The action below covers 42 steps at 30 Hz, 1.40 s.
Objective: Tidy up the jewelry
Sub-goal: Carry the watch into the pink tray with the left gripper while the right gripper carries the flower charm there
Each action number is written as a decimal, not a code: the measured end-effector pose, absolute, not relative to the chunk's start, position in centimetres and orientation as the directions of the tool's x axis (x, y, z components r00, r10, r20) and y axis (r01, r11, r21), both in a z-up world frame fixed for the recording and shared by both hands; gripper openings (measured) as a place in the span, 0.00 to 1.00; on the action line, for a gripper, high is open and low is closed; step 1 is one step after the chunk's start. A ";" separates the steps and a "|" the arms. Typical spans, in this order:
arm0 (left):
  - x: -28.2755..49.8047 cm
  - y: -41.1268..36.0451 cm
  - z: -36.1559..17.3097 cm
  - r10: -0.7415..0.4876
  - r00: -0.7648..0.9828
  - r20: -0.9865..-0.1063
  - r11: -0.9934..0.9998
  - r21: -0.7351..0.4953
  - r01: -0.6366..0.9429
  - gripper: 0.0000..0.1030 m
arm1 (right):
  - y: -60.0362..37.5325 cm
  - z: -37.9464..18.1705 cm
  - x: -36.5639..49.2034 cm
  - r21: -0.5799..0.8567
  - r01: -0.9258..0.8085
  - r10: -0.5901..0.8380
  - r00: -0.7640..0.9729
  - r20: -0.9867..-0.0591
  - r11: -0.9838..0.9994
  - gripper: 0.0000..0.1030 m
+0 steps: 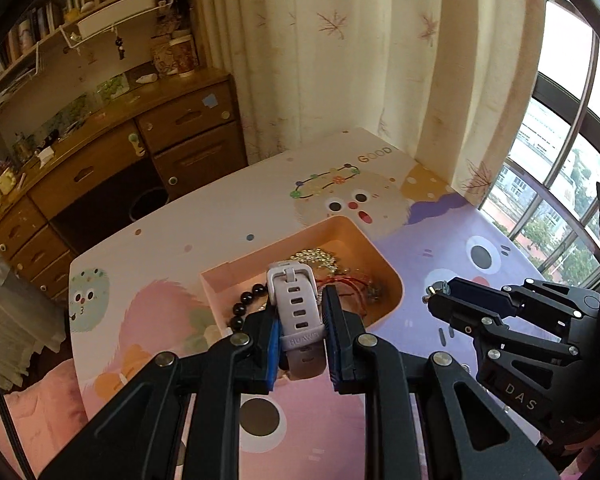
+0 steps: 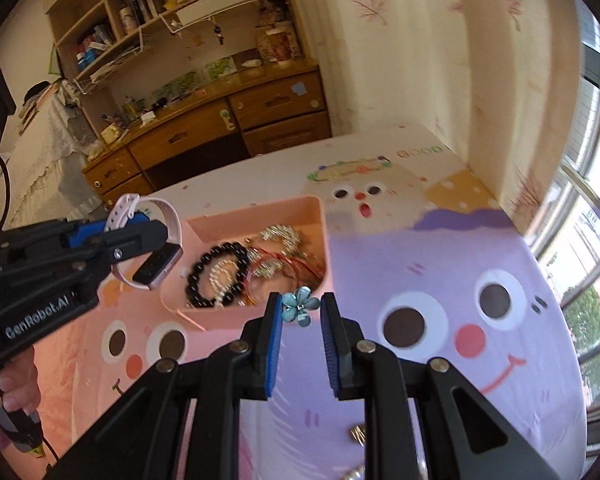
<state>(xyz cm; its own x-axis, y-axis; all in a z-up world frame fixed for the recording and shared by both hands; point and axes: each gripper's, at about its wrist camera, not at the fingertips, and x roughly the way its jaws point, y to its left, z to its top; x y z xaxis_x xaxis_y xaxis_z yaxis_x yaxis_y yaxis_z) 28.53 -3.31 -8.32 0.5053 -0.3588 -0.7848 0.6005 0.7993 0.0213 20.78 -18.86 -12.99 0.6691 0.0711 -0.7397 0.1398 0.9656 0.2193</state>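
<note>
Carrying two pieces at once toward the pink tray [image 2: 256,210] is where the risk is judged to lie. In the left wrist view, low centre, the left gripper [image 1: 300,334] is clamped on the strap of a pale watch [image 1: 298,312], with the buckle end standing up past the tips over the tray's near rim. In the right wrist view the watch body is seen at mid left, hanging below the jaws just outside the tray. The right gripper [image 2: 300,314] is closed on a small blue flower ornament [image 2: 299,307], pinched only at the very tips, at lower centre of that view, in front of the tray's near wall.

The flower could be lost if it twists out of so shallow a hold. The watch might swing on its smooth strap and slide free. Inside the tray a black bead bracelet [image 2: 216,276], red cord and silvery chains are already tangled; a piece dropped on them may snag. Small metal bits lie on the cartoon mat [image 2: 440,264] at bottom centre and could be knocked off.
</note>
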 end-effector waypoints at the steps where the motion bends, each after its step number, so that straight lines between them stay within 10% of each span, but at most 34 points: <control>1: 28.8 -3.0 -8.5 -0.352 0.510 -0.785 0.808 0.020 0.588 0.17 | -18.6 -12.9 21.4 0.225 0.127 0.083 0.675 -0.734 0.966 0.18; 13: 31.9 -1.2 -9.3 -0.311 0.535 -0.785 0.870 -0.009 0.493 0.18 | -18.3 -13.0 25.8 0.316 0.084 0.182 0.667 -0.723 0.945 0.19; 17: 31.9 -1.6 -9.5 -0.296 0.519 -0.802 0.868 0.001 0.497 0.55 | -19.1 -13.6 26.1 0.364 0.103 0.227 0.619 -0.752 0.926 0.45; 21: 31.0 -1.9 -9.0 -0.303 0.518 -0.800 0.856 0.011 0.517 0.70 | -20.3 -13.8 25.2 0.422 0.179 0.232 0.619 -0.750 0.889 0.46; 42: 21.7 -2.5 -12.5 -0.279 0.336 -0.900 0.789 -0.015 0.614 0.73 | -21.3 -16.2 13.8 0.352 0.315 0.153 0.515 -0.844 0.881 0.46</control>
